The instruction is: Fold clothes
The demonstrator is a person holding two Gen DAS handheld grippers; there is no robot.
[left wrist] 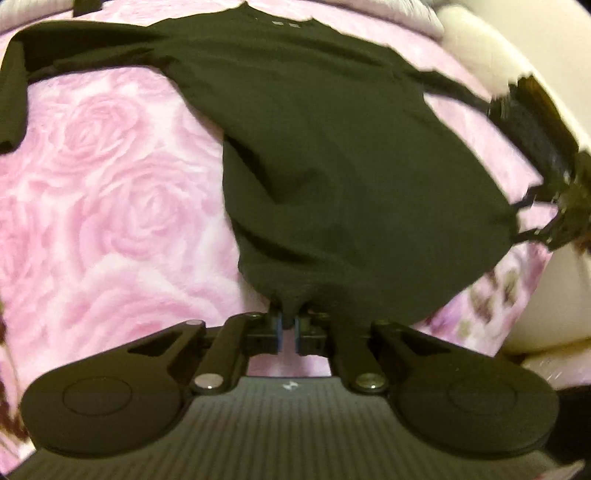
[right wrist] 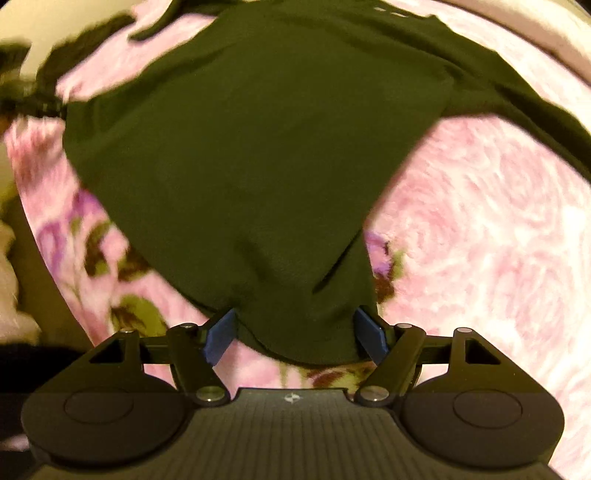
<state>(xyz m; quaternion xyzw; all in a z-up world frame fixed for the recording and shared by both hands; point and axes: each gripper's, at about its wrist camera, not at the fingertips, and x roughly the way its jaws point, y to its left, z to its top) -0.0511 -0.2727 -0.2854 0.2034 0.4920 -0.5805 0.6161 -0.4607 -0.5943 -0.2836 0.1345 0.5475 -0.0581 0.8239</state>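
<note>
On the pink rose blanket [left wrist: 103,177] we see the dark long-sleeved shirt [left wrist: 332,155] spread flat. Our left gripper [left wrist: 289,328] pinches its hem; our right gripper [right wrist: 295,336] stands wide, hem corner between the pads, unpressed.

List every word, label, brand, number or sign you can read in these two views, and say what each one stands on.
No text can be read in either view.
Dark shirt: a few small pale marks near the collar, too small and blurred to read.
Left gripper: a small pale emblem on its ribbed body, a symbol, not letters.
Right gripper: the same kind of emblem, no letters.
Pink rose blanket: pattern only, no writing.
</note>
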